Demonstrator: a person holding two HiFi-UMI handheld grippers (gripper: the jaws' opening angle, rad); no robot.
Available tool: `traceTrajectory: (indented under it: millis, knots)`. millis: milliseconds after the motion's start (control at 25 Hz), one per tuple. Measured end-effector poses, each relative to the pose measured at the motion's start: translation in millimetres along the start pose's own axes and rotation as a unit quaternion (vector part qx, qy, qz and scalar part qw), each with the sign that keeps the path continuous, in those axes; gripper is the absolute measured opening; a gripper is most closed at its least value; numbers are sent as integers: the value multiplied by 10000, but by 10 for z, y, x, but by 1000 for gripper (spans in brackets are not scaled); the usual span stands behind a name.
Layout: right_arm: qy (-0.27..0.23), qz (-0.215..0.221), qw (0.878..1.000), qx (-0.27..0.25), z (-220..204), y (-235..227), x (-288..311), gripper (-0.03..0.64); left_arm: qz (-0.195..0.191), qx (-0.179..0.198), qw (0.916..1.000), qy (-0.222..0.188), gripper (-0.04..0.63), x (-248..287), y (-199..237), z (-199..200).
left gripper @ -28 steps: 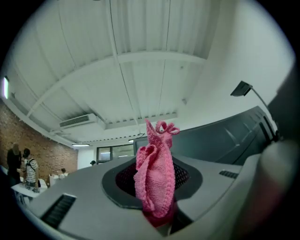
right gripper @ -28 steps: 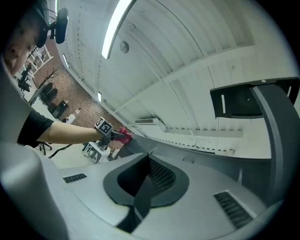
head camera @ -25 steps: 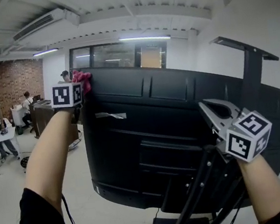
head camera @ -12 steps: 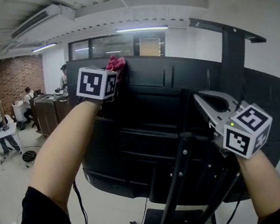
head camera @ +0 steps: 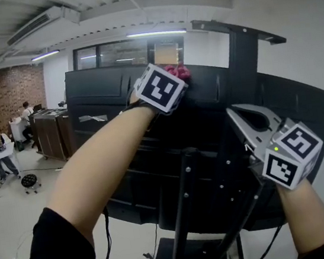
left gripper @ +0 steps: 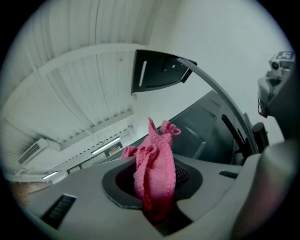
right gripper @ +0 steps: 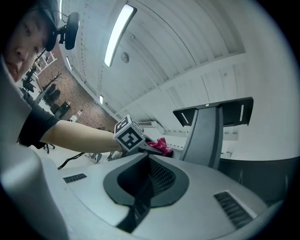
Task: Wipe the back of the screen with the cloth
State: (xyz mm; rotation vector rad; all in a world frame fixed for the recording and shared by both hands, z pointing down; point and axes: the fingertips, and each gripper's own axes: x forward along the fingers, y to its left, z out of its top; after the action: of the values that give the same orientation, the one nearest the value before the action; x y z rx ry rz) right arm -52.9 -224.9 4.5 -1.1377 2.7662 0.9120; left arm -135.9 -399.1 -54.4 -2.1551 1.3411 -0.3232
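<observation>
At screen (head camera: 104, 104) top | left gripper (left gripper: 157, 212) clamps cloth (left gripper: 152, 168) | right gripper (right gripper: 139, 199) closed

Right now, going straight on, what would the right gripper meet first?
Likely the cloth in the left gripper, dead ahead of the right gripper; depth is unclear.

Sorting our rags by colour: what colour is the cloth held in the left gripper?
Pink; the cloth shows best in the left gripper view.
</observation>
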Motion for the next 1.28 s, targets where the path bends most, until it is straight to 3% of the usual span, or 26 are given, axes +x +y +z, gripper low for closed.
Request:
traceTrajectory:
  millis: [120, 200, 320, 400, 480, 600, 760, 920, 1080, 1280]
  knots:
    - [38, -122, 9999, 24, -39, -70, -227, 0, -377, 376, 9985, 108, 103, 139, -387, 236]
    - [98, -172, 9998, 45, -91, -91, -317, 0, -423, 456, 9974, 356, 103, 175, -562, 248]
    - [162, -111, 9997, 115, -145, 11, -294, 0, -708, 258, 9971, 96, 103, 108, -698, 311]
    - [138, 65, 9997, 185, -130, 178, -91, 0, -769, -34, 9969, -176, 103, -154, -430, 209]
    - [94, 311, 9991, 261, -84, 394, 236, 0, -378, -267, 9986, -237, 102, -588, 176, -120]
    - [43, 658, 9969, 419, -3, 740, 739, 0, 247, -659, 9975, -49, 103, -1233, 1081, -938]
    - [39, 911, 9946, 495, 50, 1092, 1178, 0, 887, -1092, 9891, 425, 102, -1760, 1918, -2179]
    - [141, 851, 9952, 461, 21, 1131, 1348, 0, 1585, -1132, 9773, 833, 102, -2028, 2567, -3034]
    - [205, 704, 9963, 450, -16, 1055, 1288, 0, 1640, -1304, 9724, 1023, 103, -1861, 2594, -3367]
    - [184, 628, 9968, 452, -53, 870, 1000, 0, 1561, -1239, 9742, 1057, 101, -1648, 2204, -3096]
